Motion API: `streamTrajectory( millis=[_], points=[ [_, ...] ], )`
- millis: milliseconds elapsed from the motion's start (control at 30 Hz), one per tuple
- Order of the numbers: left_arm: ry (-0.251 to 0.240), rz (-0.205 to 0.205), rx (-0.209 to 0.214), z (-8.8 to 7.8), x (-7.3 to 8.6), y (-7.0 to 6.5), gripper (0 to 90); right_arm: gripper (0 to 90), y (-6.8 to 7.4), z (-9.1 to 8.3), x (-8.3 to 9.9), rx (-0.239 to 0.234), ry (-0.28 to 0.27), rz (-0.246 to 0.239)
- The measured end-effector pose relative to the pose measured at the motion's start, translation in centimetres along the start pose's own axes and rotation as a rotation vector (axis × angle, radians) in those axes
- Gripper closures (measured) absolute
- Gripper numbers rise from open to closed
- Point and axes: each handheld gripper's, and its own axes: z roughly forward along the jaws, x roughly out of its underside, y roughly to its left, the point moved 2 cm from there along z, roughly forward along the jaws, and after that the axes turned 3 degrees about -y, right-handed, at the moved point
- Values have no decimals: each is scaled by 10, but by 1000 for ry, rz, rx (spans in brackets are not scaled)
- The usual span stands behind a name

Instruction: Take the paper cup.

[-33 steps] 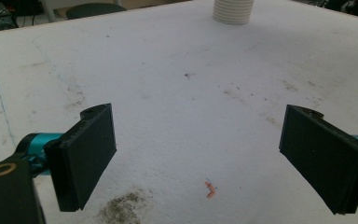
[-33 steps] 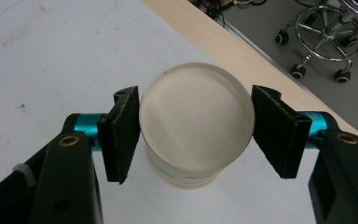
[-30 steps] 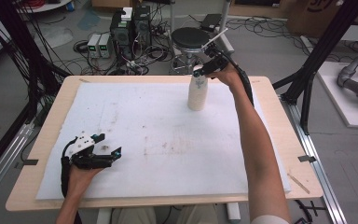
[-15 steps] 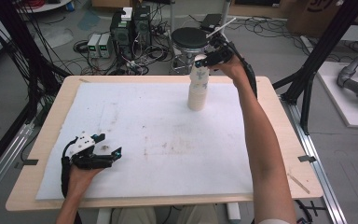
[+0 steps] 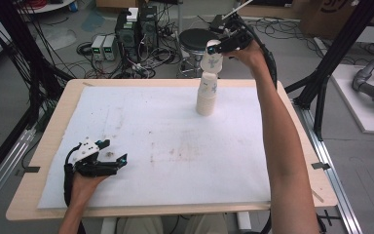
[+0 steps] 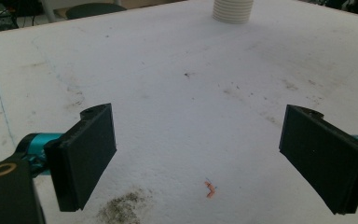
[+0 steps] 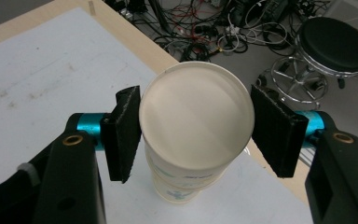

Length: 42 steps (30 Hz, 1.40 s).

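Right gripper (image 7: 196,135) clamps the top white printed paper cup (image 5: 212,56) just above the upside-down white paper cup stack (image 5: 207,92) at the table's far side, so next comes lifting clear and setting down apart, while left gripper (image 5: 112,153) rests spread, empty.

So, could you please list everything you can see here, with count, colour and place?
top cup: one, white with a faint print, upside down, lifted off the stack.
cup stack: one, white, upside down, far right part of the sheet.
sheet: one, white, stained, covering the table.
table: one, light wood.
stool: one, black seat, floor beyond the table.
electronics boxes: several, dark and pale, floor at back.
left gripper: black fingers apart, near left of the sheet.
right gripper: black fingers clamped on the top cup.
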Motion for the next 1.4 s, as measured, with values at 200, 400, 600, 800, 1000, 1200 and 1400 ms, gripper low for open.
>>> streamTrajectory(
  millis=[200, 400, 600, 800, 1000, 1200, 1400],
  points=[
    [-2, -2, 0, 0, 0, 0, 107, 382, 1, -5, -3, 3, -1, -4],
    [-2, -1, 0, 0, 0, 0, 107, 383, 3, -9, 0, -31, -13, -1],
    [-2, -2, 1, 0, 0, 0, 107, 383, 15, -17, 13, -97, -59, -12],
    [-2, -3, 2, 0, 0, 0, 107, 383, 36, -30, 33, -176, -118, -30],
    [-5, -3, 3, 0, 0, 0, 106, 383, 59, -39, 52, -222, -167, -58],
    [-3, -2, 7, 0, 0, 0, 107, 383, 94, -44, 83, -287, -228, -84],
    [8, -11, 10, 0, 0, 1, 106, 383, 118, -45, 108, -338, -281, -102]
  ],
)
